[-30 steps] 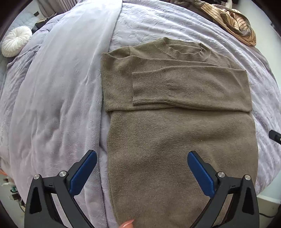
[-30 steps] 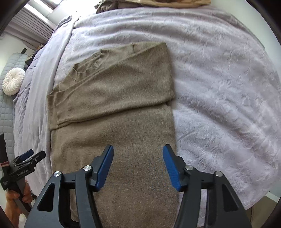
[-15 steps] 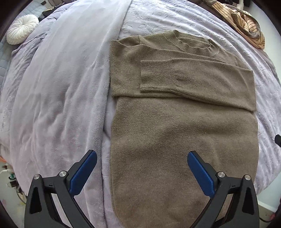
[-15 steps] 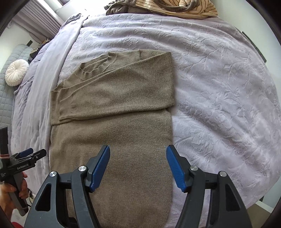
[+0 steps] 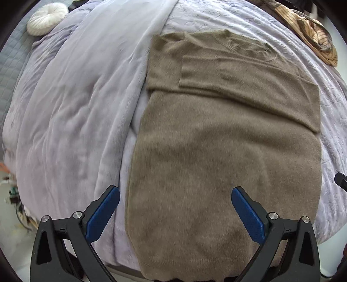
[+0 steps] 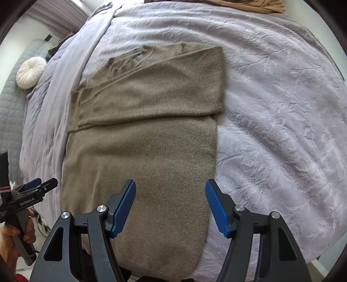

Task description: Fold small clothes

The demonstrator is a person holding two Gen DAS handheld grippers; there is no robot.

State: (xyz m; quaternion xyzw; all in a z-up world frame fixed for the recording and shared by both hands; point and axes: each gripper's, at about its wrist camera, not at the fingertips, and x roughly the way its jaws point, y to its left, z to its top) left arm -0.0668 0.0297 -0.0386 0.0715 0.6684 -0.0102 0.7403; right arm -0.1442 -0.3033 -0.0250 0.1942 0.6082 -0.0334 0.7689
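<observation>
An olive-brown knit sweater (image 5: pixel 225 156) lies flat on the bed, collar at the far end, both sleeves folded across the chest, hem hanging over the near bed edge. It also shows in the right wrist view (image 6: pixel 143 141). My left gripper (image 5: pixel 175 197) is open and empty, hovering above the sweater's lower left part. My right gripper (image 6: pixel 170 191) is open and empty above the sweater's lower right part. The left gripper also shows at the left edge of the right wrist view (image 6: pixel 32 188), held by a hand.
The bed is covered by a lilac embossed bedspread (image 6: pixel 271 108) with a smoother lilac blanket (image 5: pixel 71 104) on the left. A round white cushion (image 5: pixel 46 18) lies at the far left. A striped brown garment (image 5: pixel 314 36) lies at the far right corner.
Both grippers have drawn back toward the sweater's hem end and stayed open. The sweater has not moved.
</observation>
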